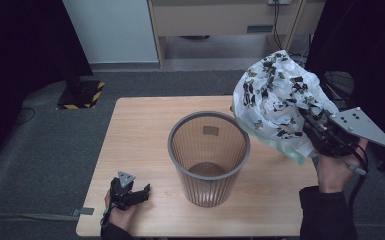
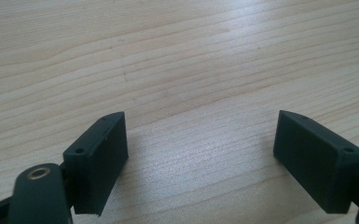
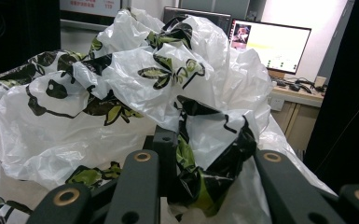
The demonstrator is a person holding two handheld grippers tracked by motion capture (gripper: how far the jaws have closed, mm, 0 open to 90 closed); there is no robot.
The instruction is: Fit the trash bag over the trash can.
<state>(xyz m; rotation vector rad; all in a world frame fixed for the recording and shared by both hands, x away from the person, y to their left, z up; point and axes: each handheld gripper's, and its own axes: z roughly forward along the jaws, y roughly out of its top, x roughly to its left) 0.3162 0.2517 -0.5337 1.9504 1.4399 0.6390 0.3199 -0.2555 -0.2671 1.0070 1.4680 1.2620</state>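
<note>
- A person's right gripper [image 1: 314, 126] holds a crumpled white plastic bag [image 1: 275, 95] printed with dark leaves, lifted off the wooden table [image 1: 140, 130] to the right of the bin and above its rim; in the right gripper view the jaws are pinched on a bunched fold of the film.
- The left gripper [image 1: 141, 190] rests at the table's near left corner, its jaws spread wide with nothing but bare wood between them, well apart from the bin.
- One grey ribbed wastebasket [image 1: 209, 155] stands upright and empty at the middle of the table.
- Risk, as judged: the bag is balled up, not opened, so it may catch on the rim or land as a wad rather than line the bin.
- Risk, as judged: the grip takes only a thin fold of slippery film; it could slide free during the move.
- Risk, as judged: the light bin stands unheld, so a sideways drag of the bag could tip or push it.
- Count: one bag, one wastebasket, one table, two grippers.
</note>
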